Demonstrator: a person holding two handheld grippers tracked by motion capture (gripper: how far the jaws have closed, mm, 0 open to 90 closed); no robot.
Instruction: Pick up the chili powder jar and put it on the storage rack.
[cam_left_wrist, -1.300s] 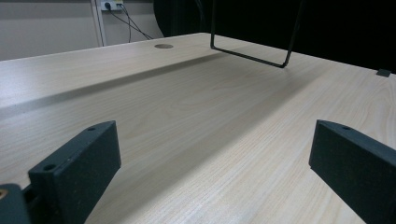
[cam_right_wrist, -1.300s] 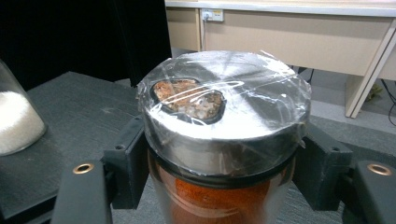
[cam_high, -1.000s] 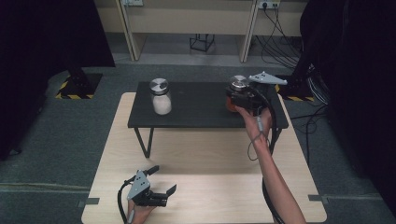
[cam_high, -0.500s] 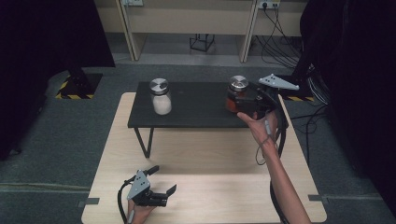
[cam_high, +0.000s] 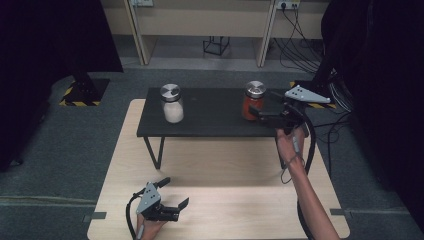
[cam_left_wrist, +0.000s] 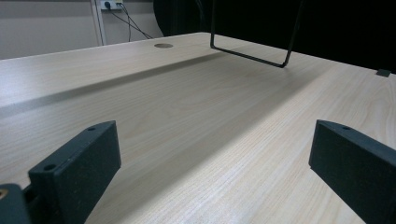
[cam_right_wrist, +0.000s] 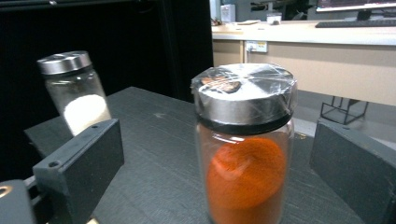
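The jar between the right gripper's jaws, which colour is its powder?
Orange powder in the jar, clearest in the right gripper view.

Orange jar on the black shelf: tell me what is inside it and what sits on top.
The orange jar holds orange powder, filling most of the visible glass. A metal lid caps it, wrapped in clear film. Its base is cut off in the right gripper view, so the bottom of the contents cannot be seen.

The table (cam_high: 225, 170) is showing pale wood grain, smooth with a soft sheen. The low shelf (cam_high: 210, 120) is looking matt black and faintly grained, on thin black metal legs (cam_left_wrist: 247, 56). The orange-powder jar (cam_right_wrist: 245, 154) is showing clear glossy glass under a brushed metal lid (cam_right_wrist: 243, 95) wrapped in crinkled clear film; the white-powder jar (cam_right_wrist: 77, 91) is matching it in glass and metal. The right gripper (cam_right_wrist: 215, 172) is presenting matt black plastic jaws
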